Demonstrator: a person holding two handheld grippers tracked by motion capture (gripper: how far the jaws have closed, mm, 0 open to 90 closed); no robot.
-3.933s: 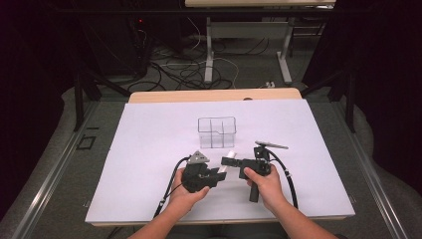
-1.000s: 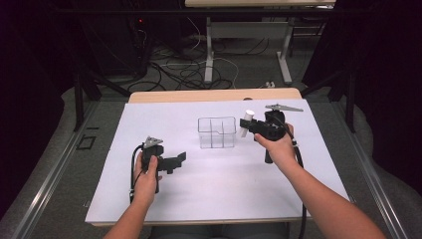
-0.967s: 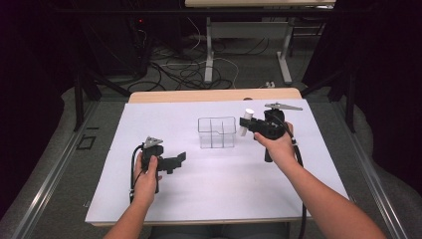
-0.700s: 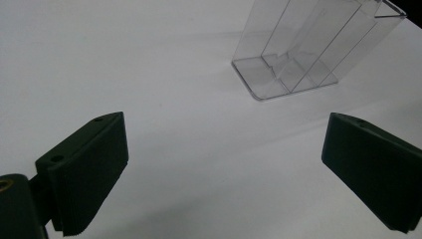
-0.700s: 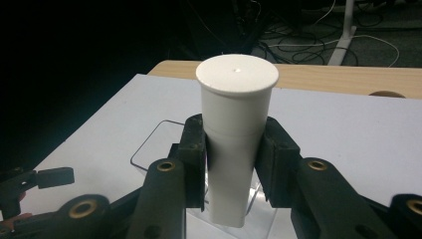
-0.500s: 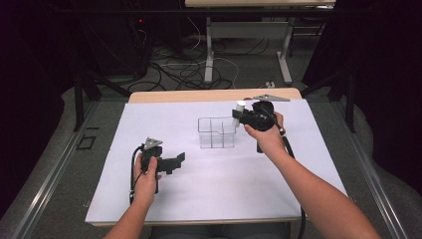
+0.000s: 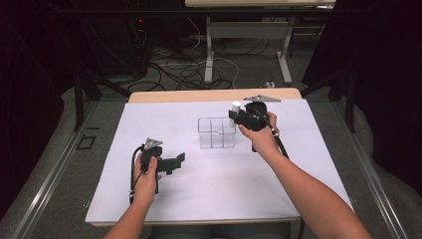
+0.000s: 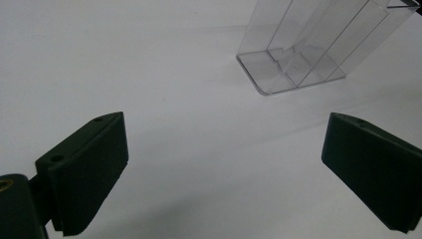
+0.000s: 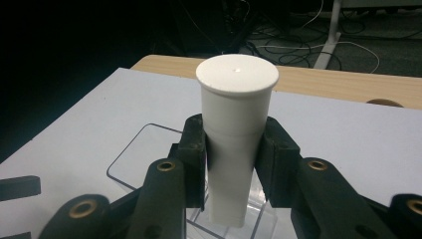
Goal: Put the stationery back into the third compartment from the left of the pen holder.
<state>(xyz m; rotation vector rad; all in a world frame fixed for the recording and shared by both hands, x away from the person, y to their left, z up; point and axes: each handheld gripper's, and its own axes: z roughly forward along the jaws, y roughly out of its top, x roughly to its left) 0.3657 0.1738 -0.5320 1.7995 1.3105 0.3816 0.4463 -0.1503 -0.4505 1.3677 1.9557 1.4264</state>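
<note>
Right gripper [image 7: 238, 115] jaws clamp upright white capped tube [image 9: 236, 134], poised over right edge of clear divided organizer [image 7: 215, 133] on white surface [image 7: 298, 149]. Left gripper [image 7: 171, 163], jaws wide, idle near-left of organizer. Step: placing. Next: lower tube into compartment, release.

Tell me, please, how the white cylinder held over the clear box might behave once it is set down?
The white cylinder is tall and narrow, so it may tip if nudged. Its round, smooth wall suggests it would roll once toppled. The right tool clamps it without denting, so it is probably stiff.

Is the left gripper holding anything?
No, the left gripper has its jaws wide apart above the bare white table.
</note>
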